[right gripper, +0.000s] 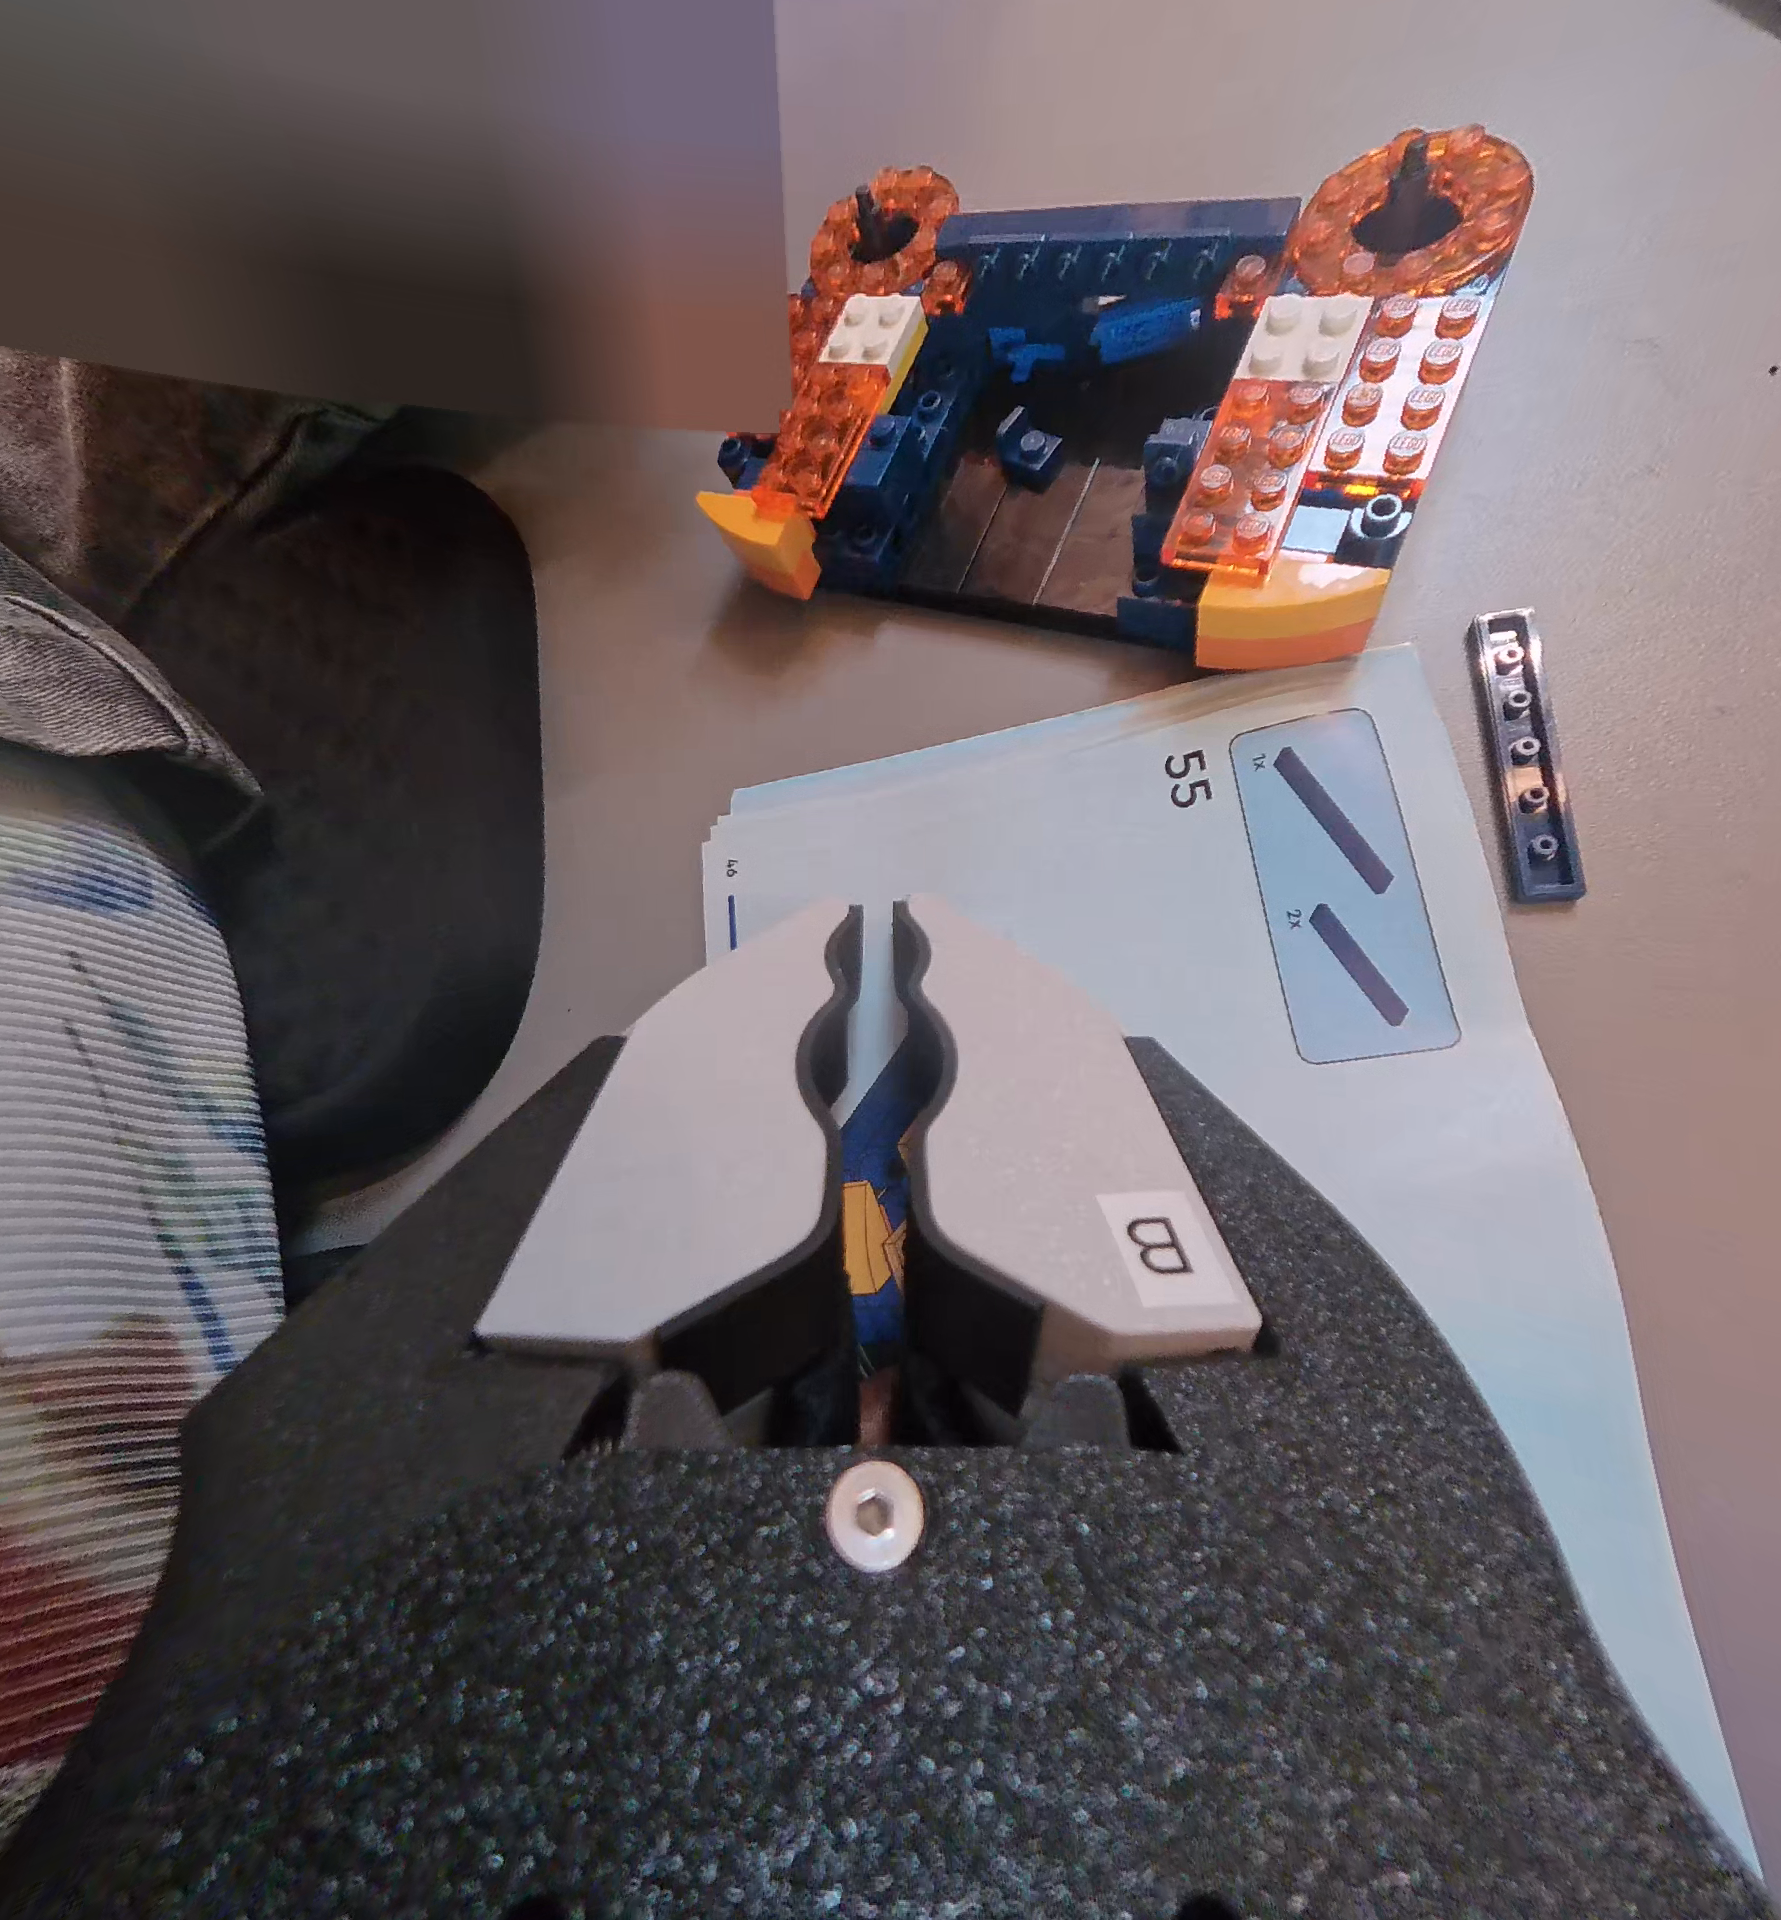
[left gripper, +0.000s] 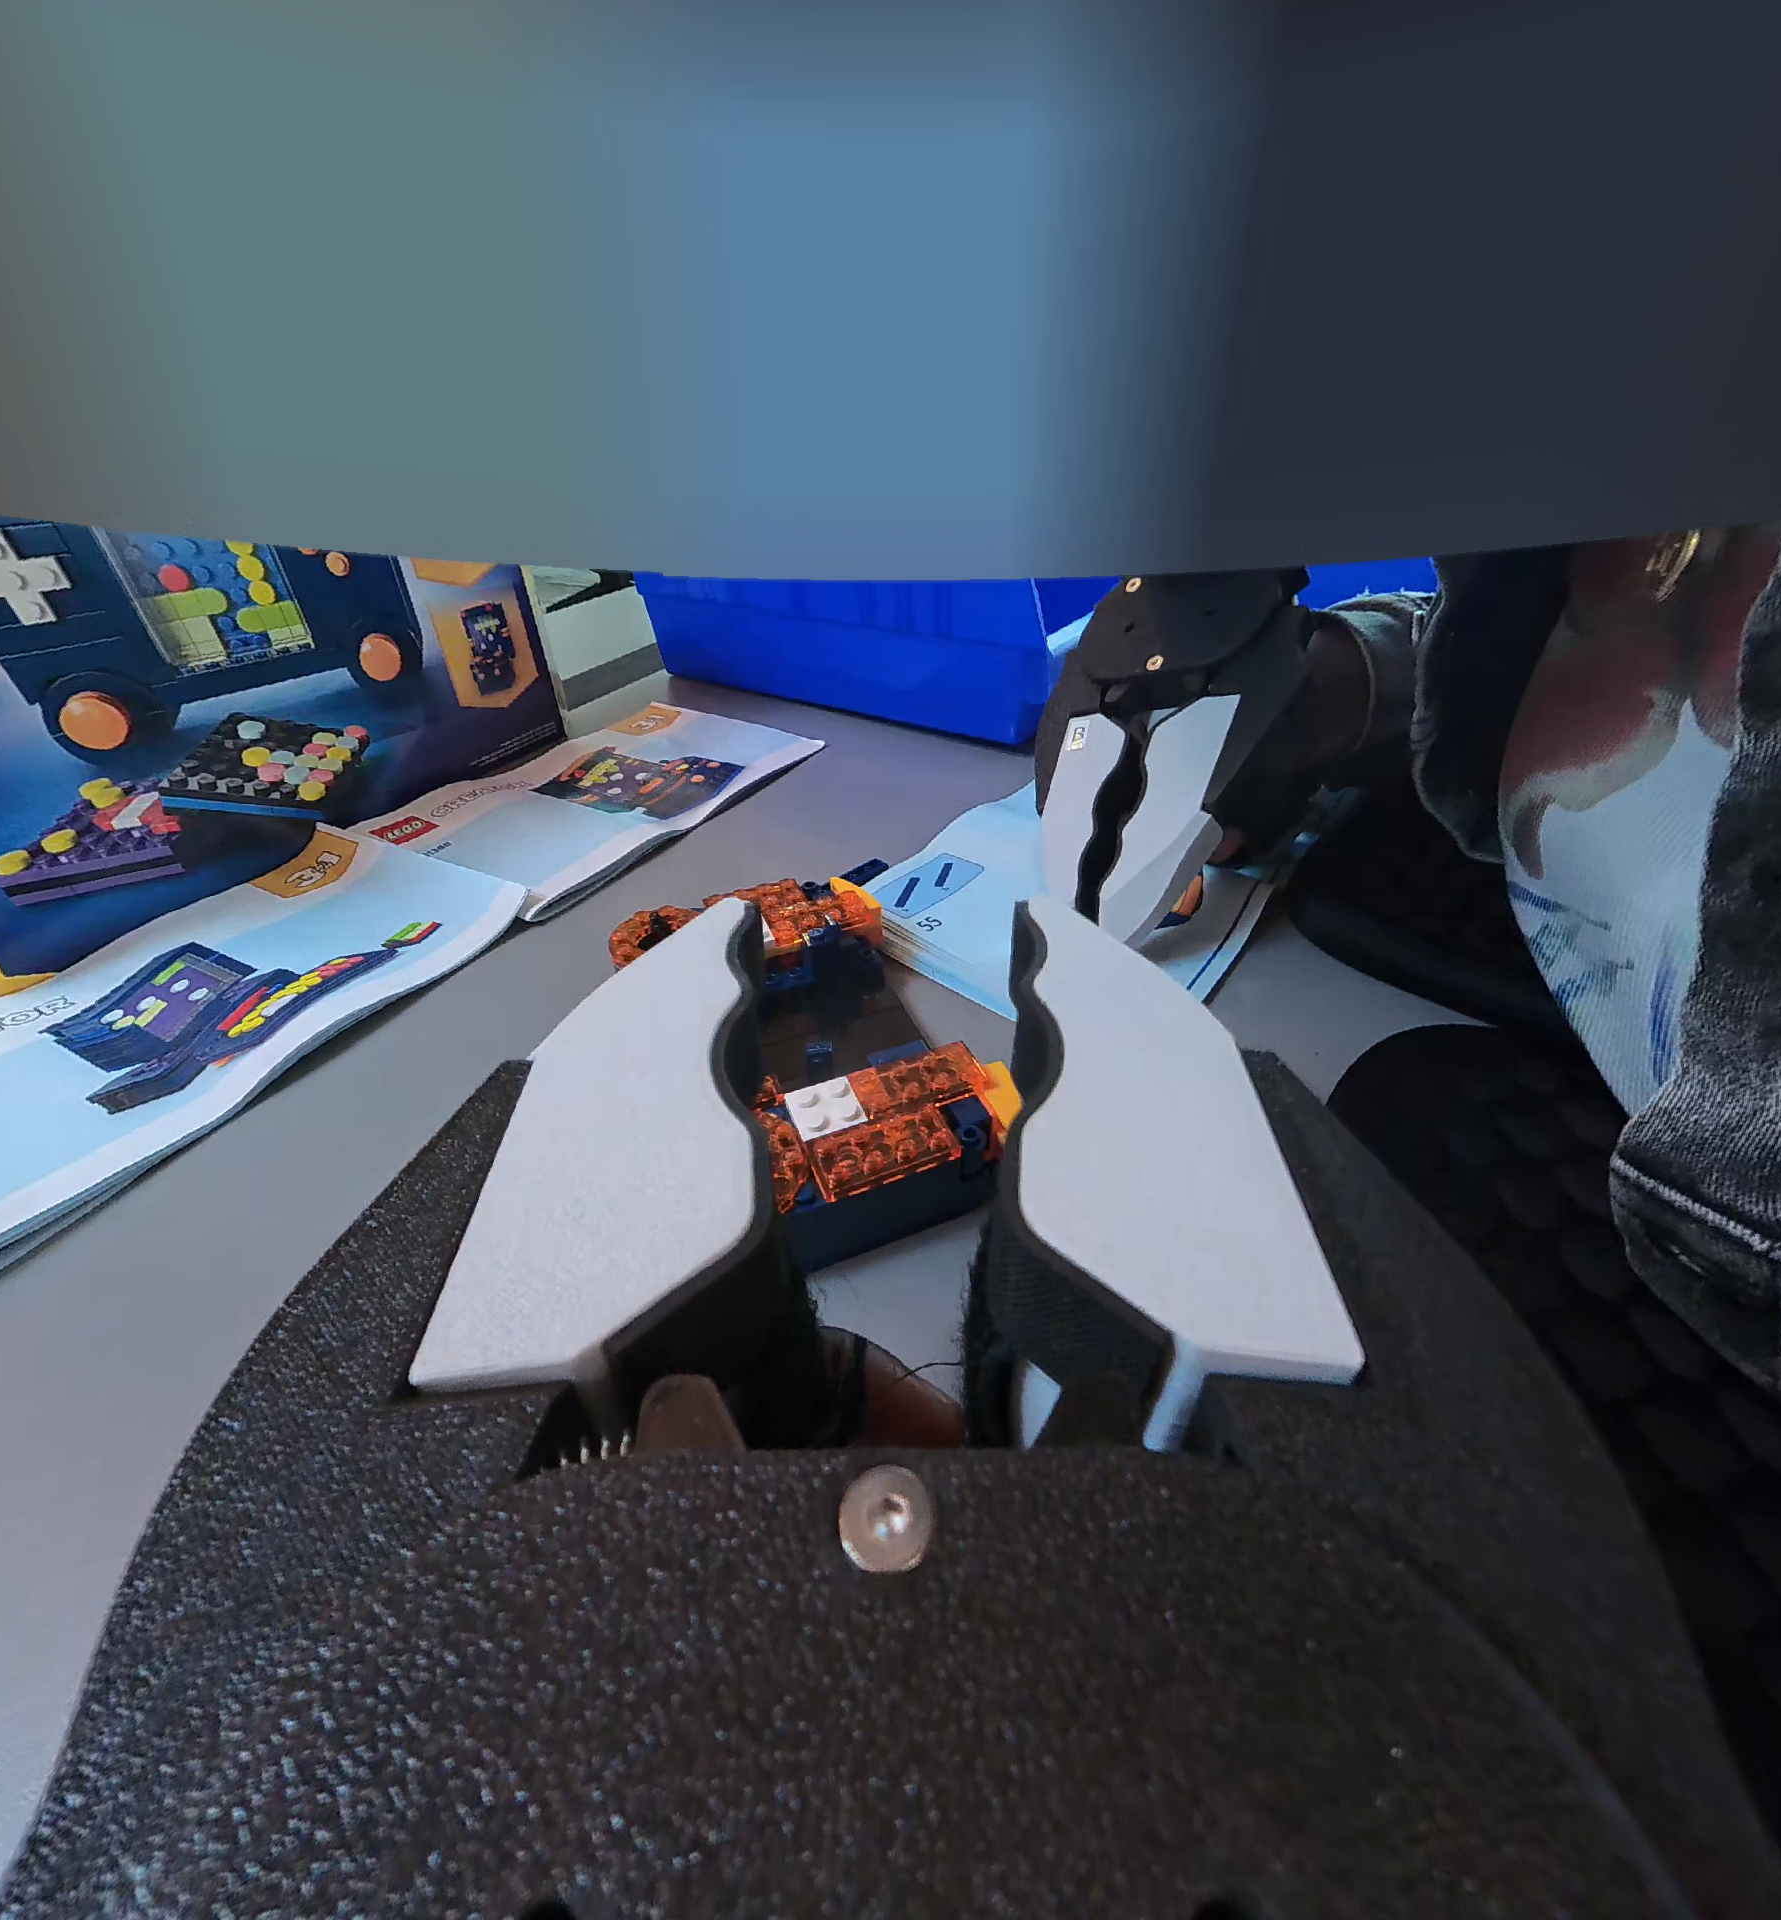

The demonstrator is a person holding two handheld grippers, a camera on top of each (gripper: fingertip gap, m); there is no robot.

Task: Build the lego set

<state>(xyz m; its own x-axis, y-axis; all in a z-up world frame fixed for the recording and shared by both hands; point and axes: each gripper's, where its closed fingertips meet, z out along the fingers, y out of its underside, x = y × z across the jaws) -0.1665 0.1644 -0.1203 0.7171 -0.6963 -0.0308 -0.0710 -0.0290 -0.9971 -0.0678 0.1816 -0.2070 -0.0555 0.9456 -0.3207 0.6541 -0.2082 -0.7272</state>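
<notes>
We see the left hand-held gripper (left gripper: pixel 881 940) apart astride the brick model (left gripper: pixel 870 1127): light, rigid, fragile. The right hand-held gripper (right gripper: pixel 875 914) is nearly together over the booklet (right gripper: pixel 1125 883).

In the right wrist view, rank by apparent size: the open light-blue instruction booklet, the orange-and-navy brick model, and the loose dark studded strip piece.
1. Open light-blue instruction booklet; nearer the camera, which may exaggerate it.
2. Orange-and-navy brick model.
3. Loose dark studded strip piece.
</notes>
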